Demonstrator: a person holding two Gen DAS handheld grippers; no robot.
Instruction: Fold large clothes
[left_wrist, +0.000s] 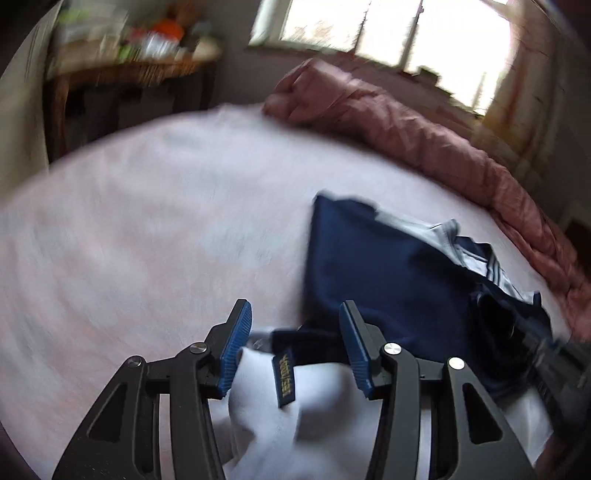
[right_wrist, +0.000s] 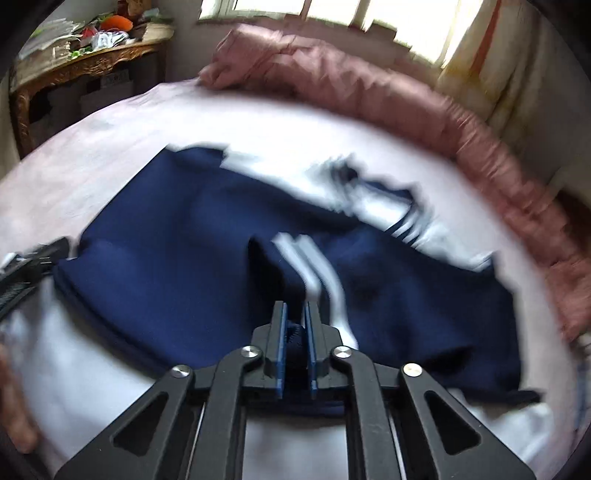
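Observation:
A navy and white garment (right_wrist: 177, 251) with striped trim lies partly folded on the pale pink bed (right_wrist: 110, 140); it also shows in the left wrist view (left_wrist: 388, 273). My left gripper (left_wrist: 295, 314) is open over the garment's near edge, with its white part and a navy label (left_wrist: 284, 380) between the fingers. My right gripper (right_wrist: 295, 310) is shut on a fold of the navy cloth by two grey stripes (right_wrist: 314, 266). The right gripper shows at the right in the left wrist view (left_wrist: 535, 350). Both views are motion-blurred.
A rolled dusty-pink quilt (right_wrist: 369, 96) lies along the far and right side of the bed. A cluttered wooden table (right_wrist: 81, 62) stands at the far left. Windows (left_wrist: 388, 29) and a curtain (right_wrist: 498, 66) are behind the bed.

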